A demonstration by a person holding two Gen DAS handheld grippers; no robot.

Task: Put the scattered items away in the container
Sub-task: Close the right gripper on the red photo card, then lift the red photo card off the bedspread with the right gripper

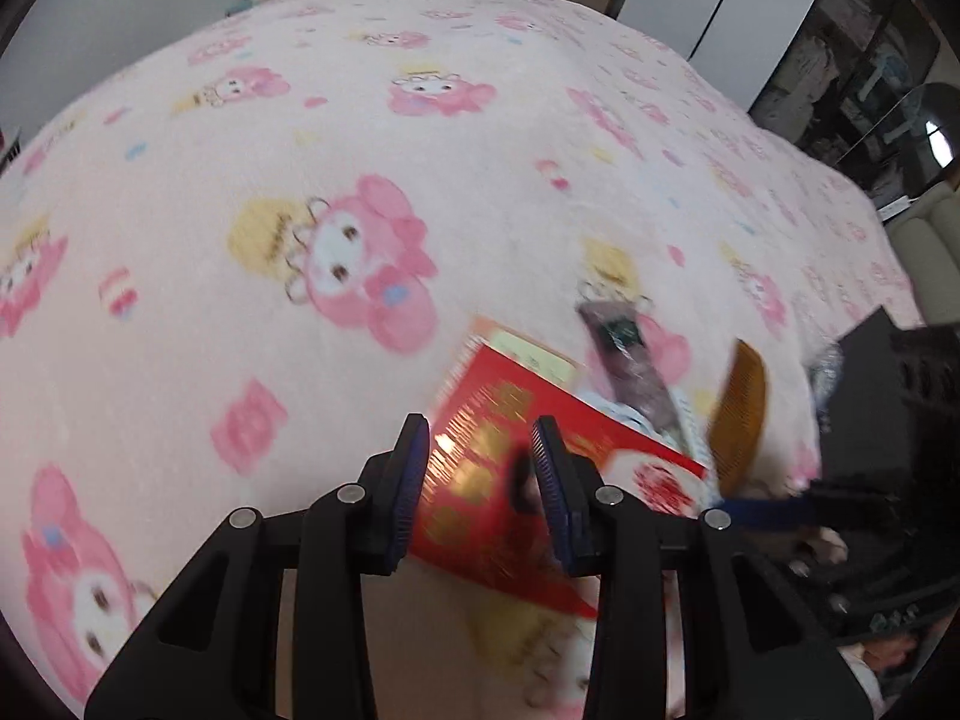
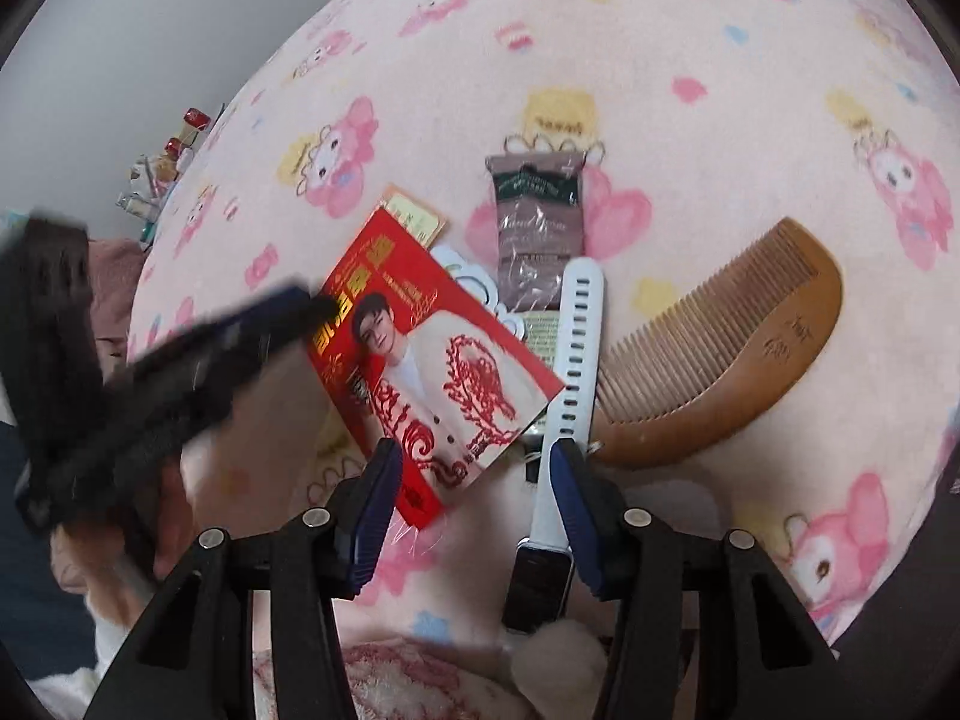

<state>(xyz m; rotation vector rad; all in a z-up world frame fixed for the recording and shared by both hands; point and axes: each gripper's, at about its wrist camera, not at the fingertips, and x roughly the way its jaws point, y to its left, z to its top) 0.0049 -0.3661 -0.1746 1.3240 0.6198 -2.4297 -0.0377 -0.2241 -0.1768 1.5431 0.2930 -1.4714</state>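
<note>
Looking down my right tongs (image 2: 474,501), I see them spread wide and gripping nothing, hovering just above a cluster of items on the pink cartoon-print blanket (image 2: 690,60) that covers the bed. The red card (image 2: 420,360) lies flat with its long axis running diagonally from upper left to lower right, its lower end reaching in between my right fingers. Just beside it on the right, the white watch (image 2: 573,354) lies nearly straight along my line of sight, its strap end pointing away and its dark face (image 2: 537,582) toward me, close against the inner side of my right-hand finger; I cannot tell whether they touch. The wooden comb (image 2: 738,348) lies to the right of the watch, its curved spine slanting up to the right and its teeth facing up and left. Beyond the watch, a brownish sachet (image 2: 537,222) lies with its long axis pointing away from me, its near end tucked under the strap. My left tongs (image 1: 480,480) are also spread and hold nothing, poised over the red card (image 1: 510,468), which is blurred in that view. From there the comb (image 1: 741,420) appears to the right of the card, beside a black, blurred thing (image 1: 870,396) at the frame's edge.
</note>
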